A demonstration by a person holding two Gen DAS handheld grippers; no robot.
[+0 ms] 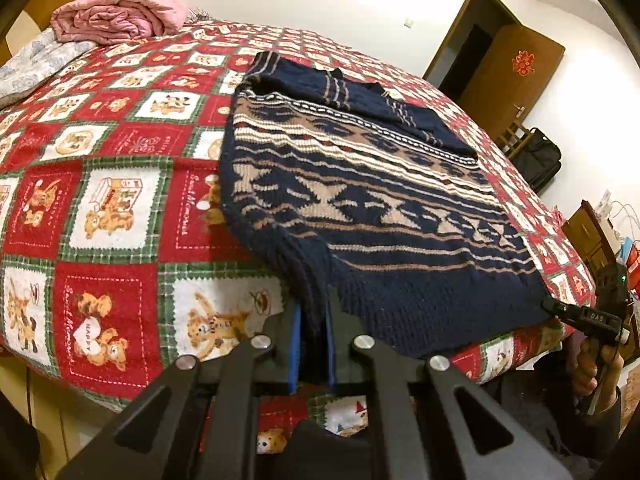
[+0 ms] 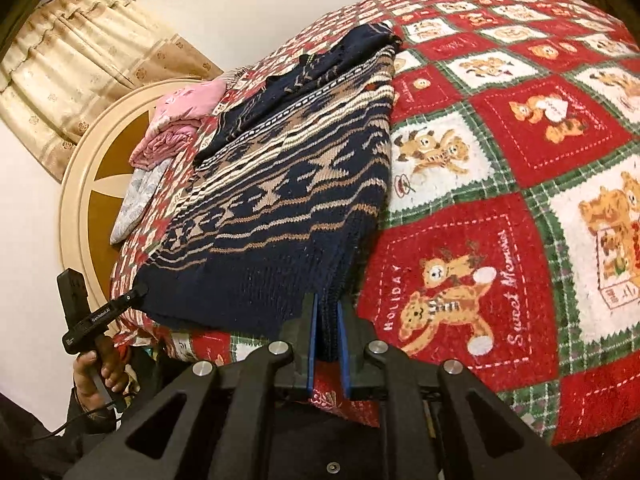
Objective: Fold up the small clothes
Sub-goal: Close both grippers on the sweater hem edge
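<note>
A navy knit sweater (image 1: pixel 360 184) with tan and white bands lies flat on the bed, its sleeves folded over the chest at the far end. My left gripper (image 1: pixel 313 320) is shut on the near-left hem corner, with knit bunched between the blue pads. In the left wrist view my right gripper (image 1: pixel 554 307) pinches the hem's other corner at the bed's edge. In the right wrist view the sweater (image 2: pixel 288 184) runs away from my right gripper (image 2: pixel 328 320), which is shut on the hem. My left gripper (image 2: pixel 138 293) holds the opposite corner, with a hand below it.
A red, white and green teddy-bear blanket (image 1: pixel 108 208) covers the bed. A folded pink quilt (image 1: pixel 120 16) and a pale floral pillow (image 1: pixel 36 64) sit by the round headboard (image 2: pixel 92 184). A brown door (image 1: pixel 508 76) and a black bag (image 1: pixel 536 160) stand beyond the bed.
</note>
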